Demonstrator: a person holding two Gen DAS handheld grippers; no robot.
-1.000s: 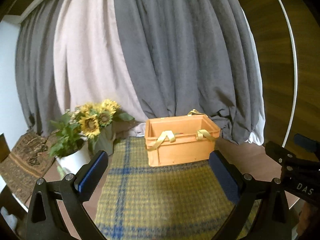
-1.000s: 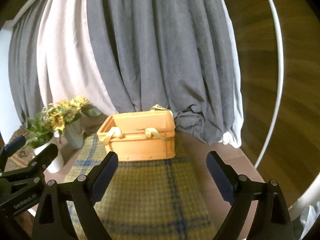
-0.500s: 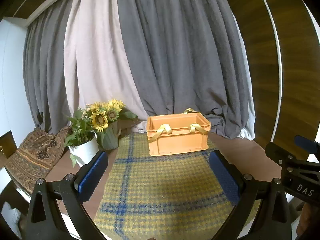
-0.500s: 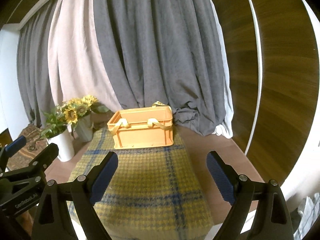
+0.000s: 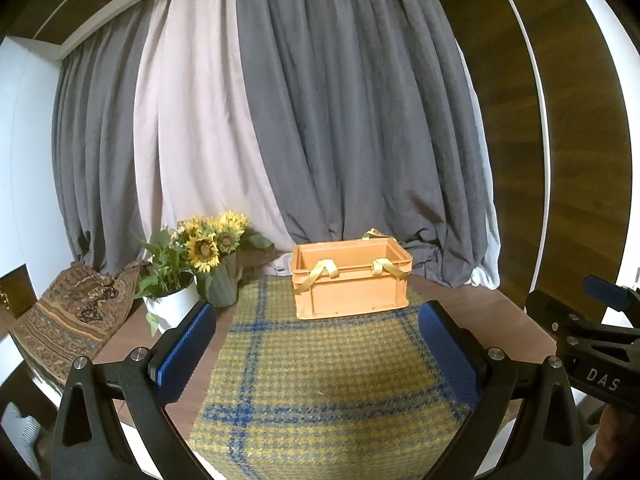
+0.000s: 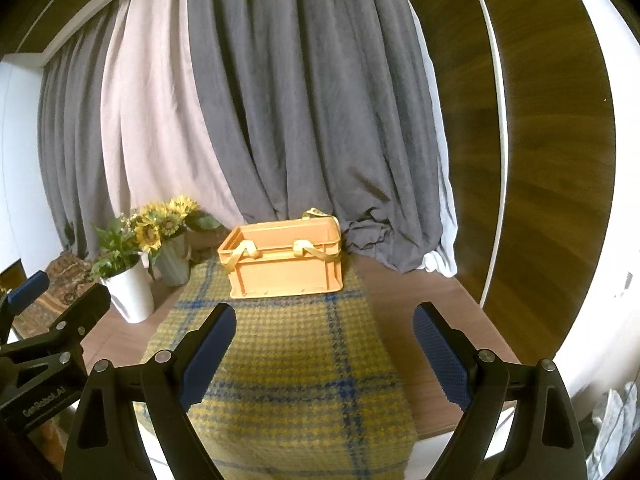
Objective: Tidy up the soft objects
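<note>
An orange plastic crate (image 5: pixel 351 280) (image 6: pixel 284 258) with yellow strap handles stands at the far end of a yellow and blue checked cloth (image 5: pixel 320 376) (image 6: pixel 288 368) on a brown table. Its inside is hidden from here. My left gripper (image 5: pixel 318 350) hangs open over the near part of the cloth, well short of the crate, with nothing between its blue pads. My right gripper (image 6: pixel 323 354) is open too, empty, at about the same distance from the crate. Each gripper shows at the edge of the other's view.
Sunflowers in a grey-green vase (image 5: pixel 222 280) (image 6: pixel 173 258) and a green plant in a white pot (image 5: pixel 172 306) (image 6: pixel 130 292) stand left of the crate. A brown patterned fabric (image 5: pixel 68 320) lies at the far left. Grey and pale curtains (image 5: pixel 320 120) hang behind. A curved wooden wall (image 6: pixel 540 160) rises right.
Both grippers have drawn back from the crate, which now looks smaller and farther off. More of the cloth, the table edge and the plants has come into view. Both stay open.
</note>
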